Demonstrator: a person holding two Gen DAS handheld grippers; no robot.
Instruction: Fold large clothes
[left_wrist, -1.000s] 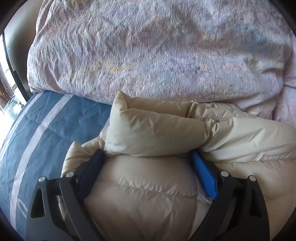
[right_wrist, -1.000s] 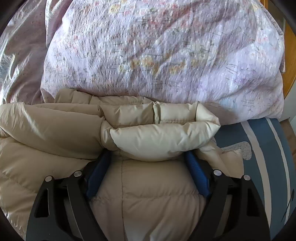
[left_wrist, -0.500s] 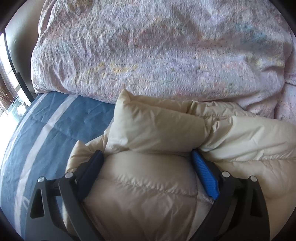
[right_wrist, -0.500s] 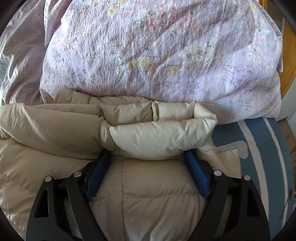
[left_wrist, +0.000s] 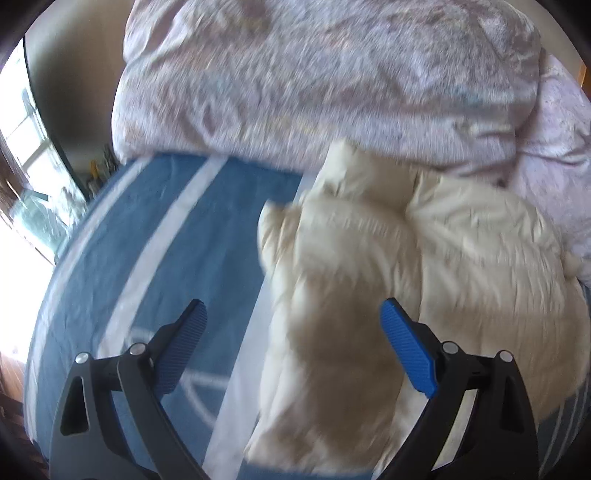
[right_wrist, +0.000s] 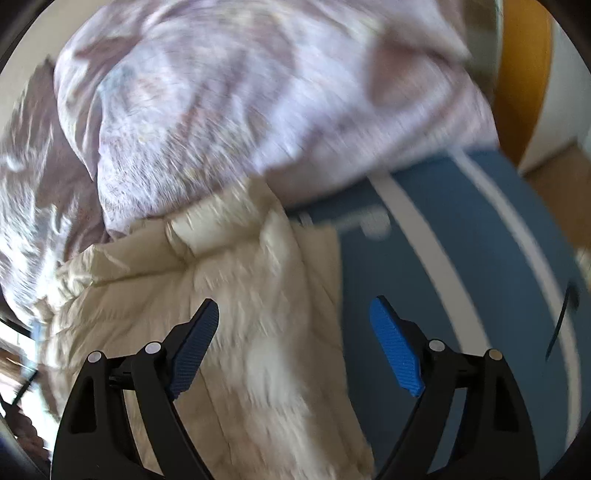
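A cream puffer jacket lies folded on the blue striped bedsheet, against a pink floral duvet. My left gripper is open and empty, held above the jacket's left edge. In the right wrist view the jacket lies at lower left. My right gripper is open and empty above the jacket's right edge, with the sheet to its right. Both views are blurred by motion.
The bunched pink floral duvet fills the back of the bed and shows in the right wrist view. A bright window is at far left. A wooden panel stands at upper right.
Both grippers have let go of the jacket and pulled back and up from it. The left one swung left, the right one swung right. The jaws stay wide.
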